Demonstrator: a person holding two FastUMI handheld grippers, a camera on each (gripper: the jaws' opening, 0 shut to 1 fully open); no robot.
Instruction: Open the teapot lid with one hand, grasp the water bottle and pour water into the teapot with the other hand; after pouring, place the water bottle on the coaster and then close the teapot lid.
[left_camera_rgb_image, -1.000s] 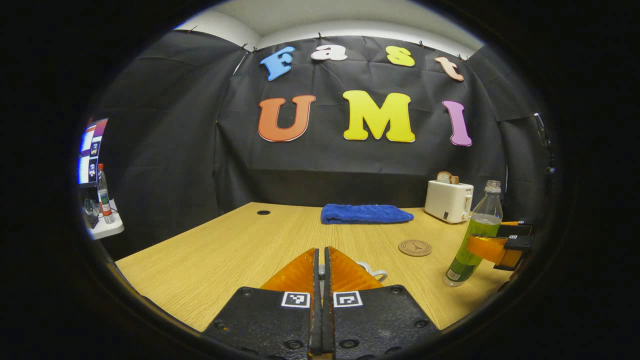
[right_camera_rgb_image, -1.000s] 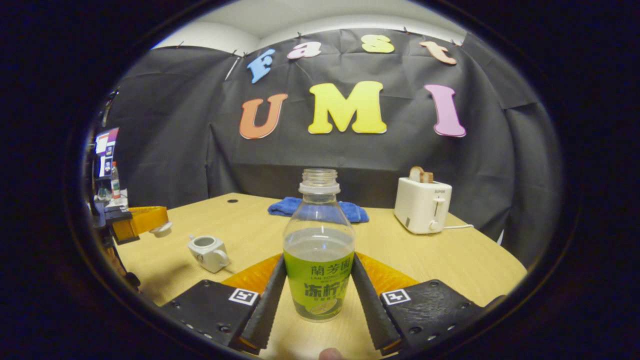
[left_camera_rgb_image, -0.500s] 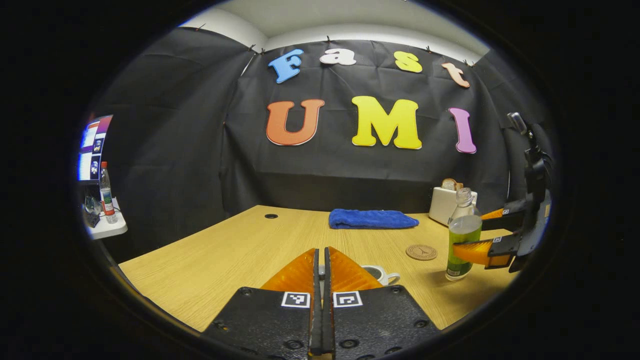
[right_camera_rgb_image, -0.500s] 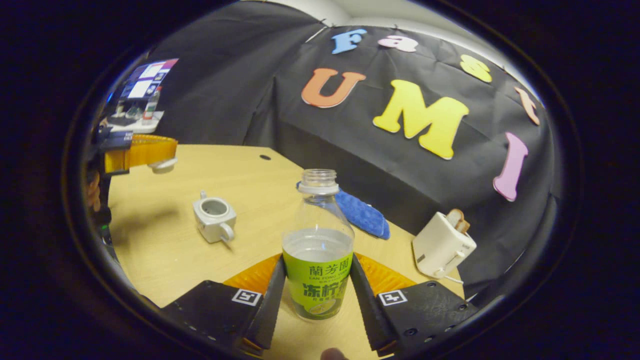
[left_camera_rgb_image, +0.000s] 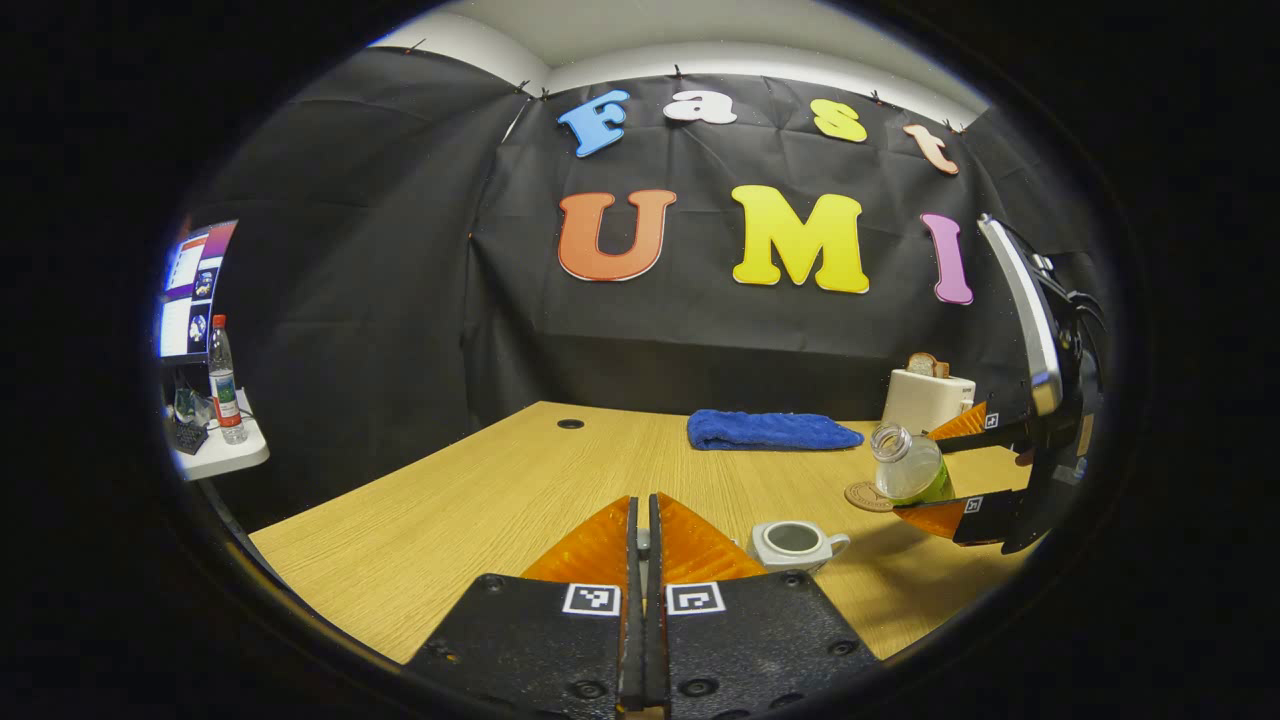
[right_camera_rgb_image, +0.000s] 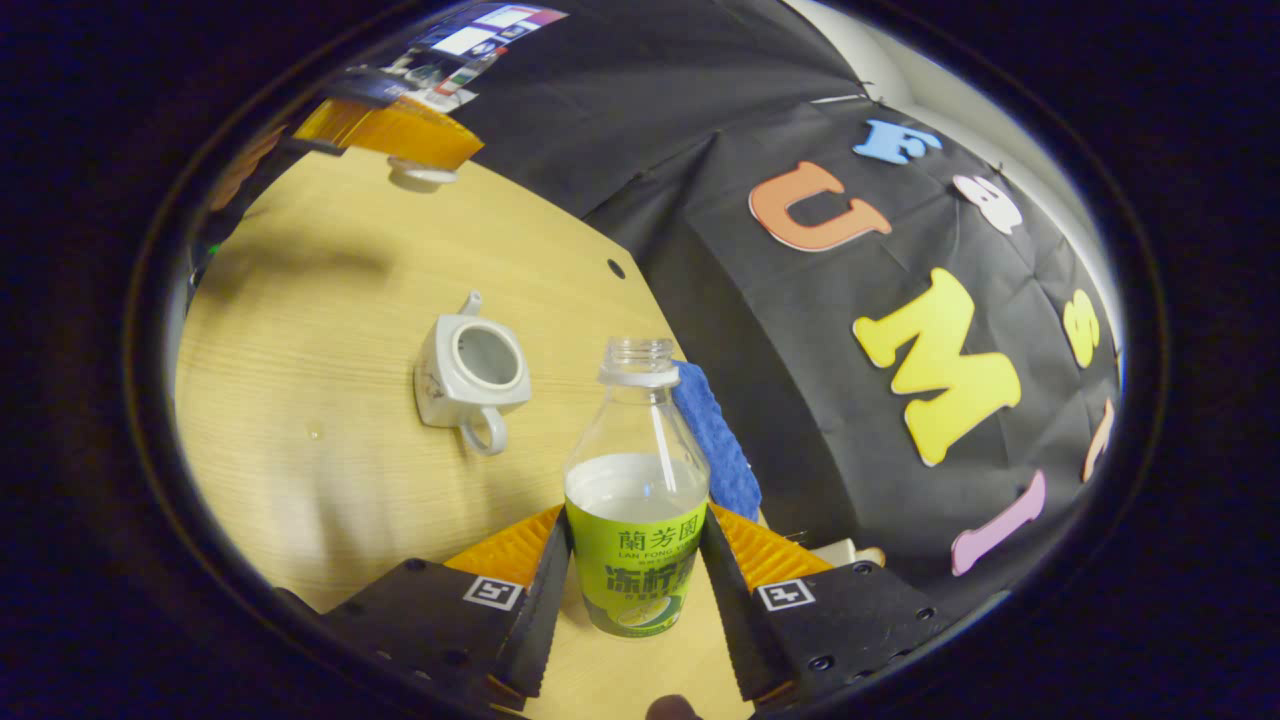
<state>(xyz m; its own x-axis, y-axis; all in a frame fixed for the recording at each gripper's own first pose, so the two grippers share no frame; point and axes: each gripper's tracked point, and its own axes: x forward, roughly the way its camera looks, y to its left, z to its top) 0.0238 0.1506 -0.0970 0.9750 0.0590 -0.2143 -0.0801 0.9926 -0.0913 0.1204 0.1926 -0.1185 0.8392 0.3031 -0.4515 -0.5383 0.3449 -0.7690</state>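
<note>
Lid (right_camera_rgb_image: 423, 174) is off, apparently pinched in the left gripper (right_camera_rgb_image: 425, 160), well apart from the teapot (right_camera_rgb_image: 470, 372). The right gripper (right_camera_rgb_image: 637, 560) clamps the water bottle (right_camera_rgb_image: 637, 500), tipped beside the teapot; pouring, coaster (left_camera_rgb_image: 866, 496) placement and closing remain.

**Where things sit on my table**

From my left gripper view, the teapot (left_camera_rgb_image: 795, 541) stands nearest me; the coaster (left_camera_rgb_image: 866, 497) lies behind it to the right, the towel (left_camera_rgb_image: 770, 430) farther back, the toaster (left_camera_rgb_image: 927, 398) right of the towel.

A light wood-grain table (left_camera_rgb_image: 470, 500) carries a small white ceramic teapot (left_camera_rgb_image: 795, 542), lidless, just ahead and right of the left tool (left_camera_rgb_image: 641, 520). Farther ahead lie a folded blue cloth (left_camera_rgb_image: 770, 431), a round brown coaster (left_camera_rgb_image: 862, 497) and a white toaster (left_camera_rgb_image: 922, 398) holding bread.
</note>
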